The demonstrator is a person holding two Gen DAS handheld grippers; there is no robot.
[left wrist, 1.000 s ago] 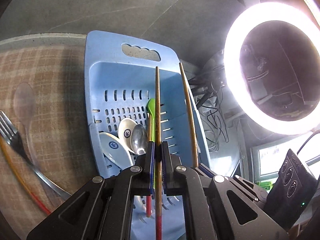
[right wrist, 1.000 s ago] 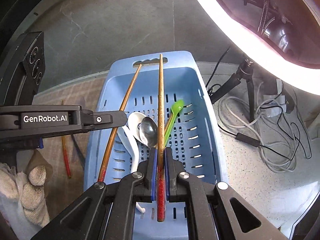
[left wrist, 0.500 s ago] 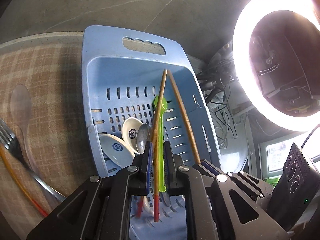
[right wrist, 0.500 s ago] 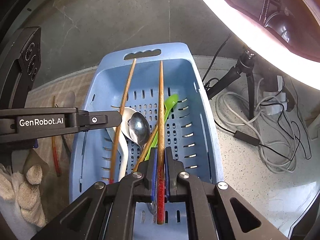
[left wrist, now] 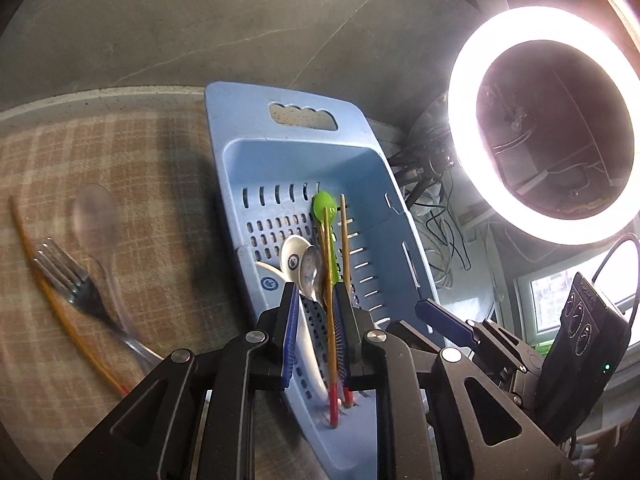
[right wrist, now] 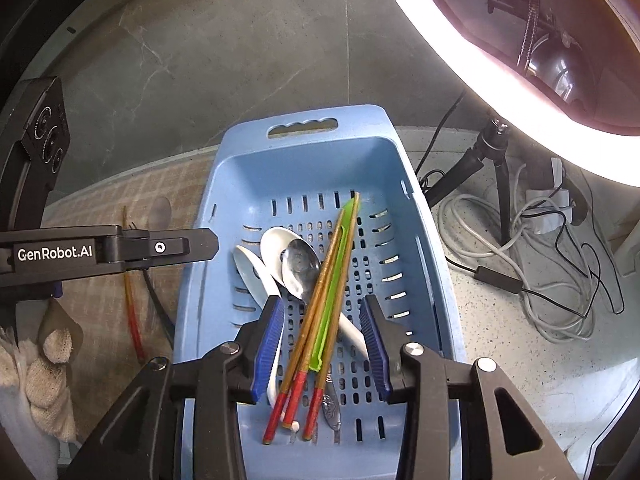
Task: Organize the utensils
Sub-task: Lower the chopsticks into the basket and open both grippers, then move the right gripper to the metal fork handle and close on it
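Observation:
A blue slotted basket (right wrist: pixel 400 184) (left wrist: pixel 248 168) holds wooden chopsticks with red ends (right wrist: pixel 320 292) (left wrist: pixel 344 240), a green spoon (right wrist: pixel 334 280) (left wrist: pixel 323 205), two white ceramic spoons (right wrist: pixel 272 240) (left wrist: pixel 292 252) and a metal spoon (right wrist: pixel 298 264). My right gripper (right wrist: pixel 322 332) is open and empty above the basket. My left gripper (left wrist: pixel 316 316) is open and empty over the basket's left side; it also shows in the right wrist view (right wrist: pixel 172 246). A fork (left wrist: pixel 76 288), a clear plastic spoon (left wrist: pixel 94 216) and one more chopstick (left wrist: pixel 52 300) lie on the checked cloth (left wrist: pixel 120 160).
A bright ring light (left wrist: pixel 540 124) on a stand (right wrist: pixel 496 168) is right of the basket, with tangled cables (right wrist: pixel 520 264) on the speckled counter. A white cloth glove (right wrist: pixel 36 364) shows at the left. A grey wall is behind.
Both grippers opened and let go of their chopsticks, which now lie in the basket with the spoons. Both grippers have drawn back a little.

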